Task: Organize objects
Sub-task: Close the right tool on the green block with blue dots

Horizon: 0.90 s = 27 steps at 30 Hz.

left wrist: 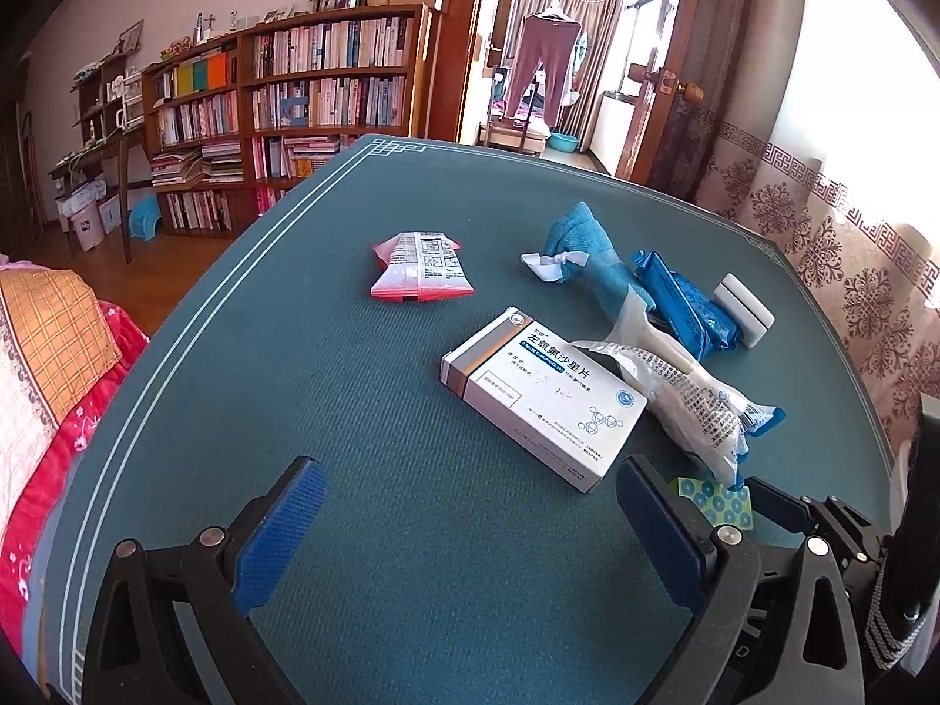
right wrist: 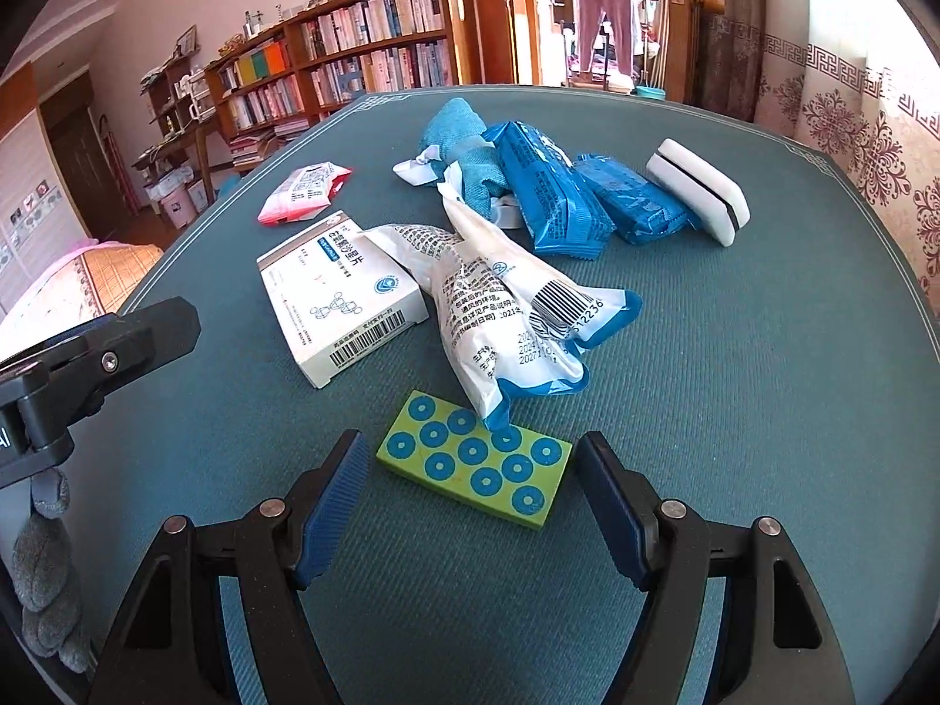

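Observation:
On the teal table mat [right wrist: 734, 382] lies a green tile with blue rings [right wrist: 476, 458]. My right gripper [right wrist: 473, 455] is open and straddles it, its pads a little clear of both ends. A corner of the crumpled white printed bag [right wrist: 499, 305] rests on the tile. Left of the bag lies a white medicine box [right wrist: 341, 299]. In the left wrist view my left gripper [left wrist: 470, 487] stands open over bare mat, just short of the medicine box [left wrist: 540, 399]. The green tile [left wrist: 719, 502] peeks out behind its right finger.
Further back lie a red packet [left wrist: 420, 267], a teal cloth roll [left wrist: 587, 247], blue wrapped packs [right wrist: 564, 194] and a white case [right wrist: 699, 194]. A bed with pink bedding [left wrist: 53, 364] adjoins the table's left edge. Bookshelves [left wrist: 282, 117] stand behind, and a patterned curtain [left wrist: 834, 247] hangs on the right.

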Tool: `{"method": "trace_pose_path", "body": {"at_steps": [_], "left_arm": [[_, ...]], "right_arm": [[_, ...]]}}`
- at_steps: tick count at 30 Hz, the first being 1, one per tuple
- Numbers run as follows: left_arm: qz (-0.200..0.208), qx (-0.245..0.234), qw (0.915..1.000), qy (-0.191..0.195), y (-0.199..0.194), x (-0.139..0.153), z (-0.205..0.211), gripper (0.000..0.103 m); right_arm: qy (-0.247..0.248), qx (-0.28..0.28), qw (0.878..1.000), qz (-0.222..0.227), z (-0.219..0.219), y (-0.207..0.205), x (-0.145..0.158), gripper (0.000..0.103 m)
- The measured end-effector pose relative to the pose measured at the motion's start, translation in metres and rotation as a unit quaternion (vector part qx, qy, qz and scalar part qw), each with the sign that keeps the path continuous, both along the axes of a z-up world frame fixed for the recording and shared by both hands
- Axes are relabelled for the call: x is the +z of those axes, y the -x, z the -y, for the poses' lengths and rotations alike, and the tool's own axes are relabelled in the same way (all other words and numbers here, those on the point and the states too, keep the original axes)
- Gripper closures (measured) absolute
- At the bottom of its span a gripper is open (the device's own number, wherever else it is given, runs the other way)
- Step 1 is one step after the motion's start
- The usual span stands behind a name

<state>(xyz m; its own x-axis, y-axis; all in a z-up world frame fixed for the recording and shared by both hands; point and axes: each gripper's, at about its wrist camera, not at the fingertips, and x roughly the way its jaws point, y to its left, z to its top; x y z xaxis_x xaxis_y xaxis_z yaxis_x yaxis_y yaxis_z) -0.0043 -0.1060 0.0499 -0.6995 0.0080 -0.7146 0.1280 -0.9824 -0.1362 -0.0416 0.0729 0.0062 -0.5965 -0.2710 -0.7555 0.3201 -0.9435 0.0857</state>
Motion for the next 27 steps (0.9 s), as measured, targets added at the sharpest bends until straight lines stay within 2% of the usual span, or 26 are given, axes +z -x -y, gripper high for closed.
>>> {"method": "trace_pose_path", "body": {"at_steps": [5,27], "left_arm": [[0.004,-0.003,1.0,0.001,0.0,-0.003,-0.002,0.002],[0.022,-0.024,0.9991,0.027,0.014,-0.014,-0.026,0.002]], "right_arm": [[-0.008,0.004,1.0,-0.01,-0.002,-0.004,-0.001,0.035],[-0.016,0.001,1.0,-0.022,-0.045,-0.026,-0.003,0.035]]}}
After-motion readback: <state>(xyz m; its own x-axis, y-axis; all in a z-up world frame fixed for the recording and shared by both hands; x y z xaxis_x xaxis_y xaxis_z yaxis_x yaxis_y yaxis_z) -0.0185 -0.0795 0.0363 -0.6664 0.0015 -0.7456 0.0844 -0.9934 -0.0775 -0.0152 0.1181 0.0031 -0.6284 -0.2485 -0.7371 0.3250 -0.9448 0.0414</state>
